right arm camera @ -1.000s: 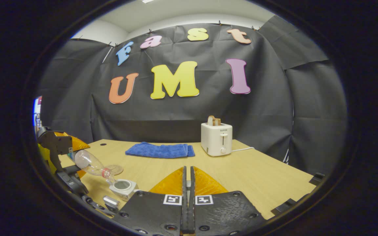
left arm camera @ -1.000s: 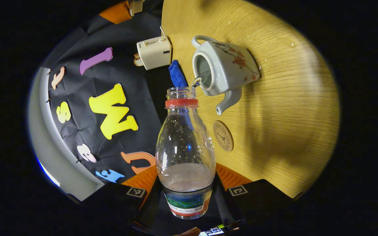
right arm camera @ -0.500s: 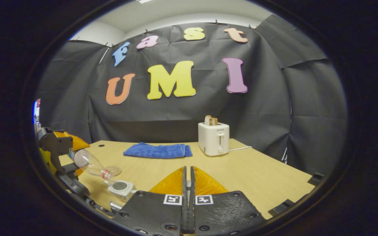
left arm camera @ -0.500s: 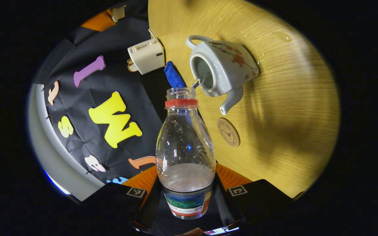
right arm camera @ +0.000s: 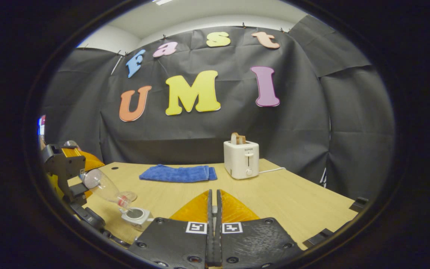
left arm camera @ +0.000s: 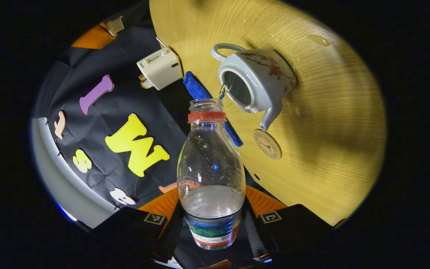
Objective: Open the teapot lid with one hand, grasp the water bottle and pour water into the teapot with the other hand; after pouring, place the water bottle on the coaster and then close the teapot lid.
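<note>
The left hand-held gripper [left arm camera: 213,224] squeezes the water bottle [left arm camera: 211,175], tipped so its mouth pours into the open teapot [left arm camera: 254,84] on the counter [left arm camera: 330,112]. The coaster [left arm camera: 267,144] lies just beside the spout. The right hand-held gripper [right arm camera: 213,209] is pressed together.

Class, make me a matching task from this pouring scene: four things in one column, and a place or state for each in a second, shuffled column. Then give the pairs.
Things:
1. water bottle
2. teapot
3. coaster
4. blue cloth

Places or states:
A. bare, nothing on it
B. folded flat beside the toaster
C. tilted, held in the left gripper
D. lid off, taking water

Pairs: 1-C, 2-D, 3-A, 4-B
</note>
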`<action>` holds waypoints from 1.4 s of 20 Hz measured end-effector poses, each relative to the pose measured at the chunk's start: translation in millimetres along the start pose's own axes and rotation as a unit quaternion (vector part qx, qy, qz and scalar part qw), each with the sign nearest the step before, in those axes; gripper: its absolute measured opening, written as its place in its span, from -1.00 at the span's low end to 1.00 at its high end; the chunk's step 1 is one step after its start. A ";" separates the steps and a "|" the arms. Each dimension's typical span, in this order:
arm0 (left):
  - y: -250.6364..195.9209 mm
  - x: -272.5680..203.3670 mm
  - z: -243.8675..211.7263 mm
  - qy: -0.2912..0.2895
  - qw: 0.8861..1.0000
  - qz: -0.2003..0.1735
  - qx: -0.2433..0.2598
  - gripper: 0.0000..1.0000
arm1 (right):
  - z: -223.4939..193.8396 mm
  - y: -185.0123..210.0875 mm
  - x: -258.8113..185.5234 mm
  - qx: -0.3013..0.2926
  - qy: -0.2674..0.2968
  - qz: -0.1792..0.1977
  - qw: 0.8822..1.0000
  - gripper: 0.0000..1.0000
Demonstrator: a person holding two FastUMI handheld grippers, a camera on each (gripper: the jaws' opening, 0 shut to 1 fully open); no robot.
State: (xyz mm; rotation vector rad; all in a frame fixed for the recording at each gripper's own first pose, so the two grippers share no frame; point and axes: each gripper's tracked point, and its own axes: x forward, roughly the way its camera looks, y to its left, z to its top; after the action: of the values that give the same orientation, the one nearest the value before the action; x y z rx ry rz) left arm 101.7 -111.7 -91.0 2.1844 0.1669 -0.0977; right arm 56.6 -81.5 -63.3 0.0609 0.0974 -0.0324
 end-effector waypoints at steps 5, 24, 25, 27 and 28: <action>11.8 -1.6 5.2 0.003 0.999 0.018 0.034 0.53 | 0.8 0.3 -0.6 0.004 0.001 0.001 1.000 -1.00; 17.6 -2.3 5.9 0.014 0.998 0.025 0.056 0.54 | -8.1 -2.2 5.3 0.007 0.011 -0.001 1.000 -1.00; 17.4 -1.7 6.5 0.012 0.998 0.027 0.053 0.54 | -8.1 -3.2 5.0 0.008 0.011 -0.002 1.000 -1.00; 16.0 0.3 9.5 -0.002 0.999 0.030 0.036 0.52 | -8.3 -4.0 6.2 0.006 0.010 -0.004 1.000 -1.00; 8.6 4.3 7.6 -0.012 1.000 0.017 0.008 0.52 | -8.9 -5.1 6.7 0.006 0.012 -0.005 1.000 -1.00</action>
State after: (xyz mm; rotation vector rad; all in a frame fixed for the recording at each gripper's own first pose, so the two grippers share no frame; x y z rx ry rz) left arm 107.2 -122.4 -89.0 2.2008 0.1160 -0.1057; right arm 62.2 -86.2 -73.1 0.0724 0.1206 -0.0419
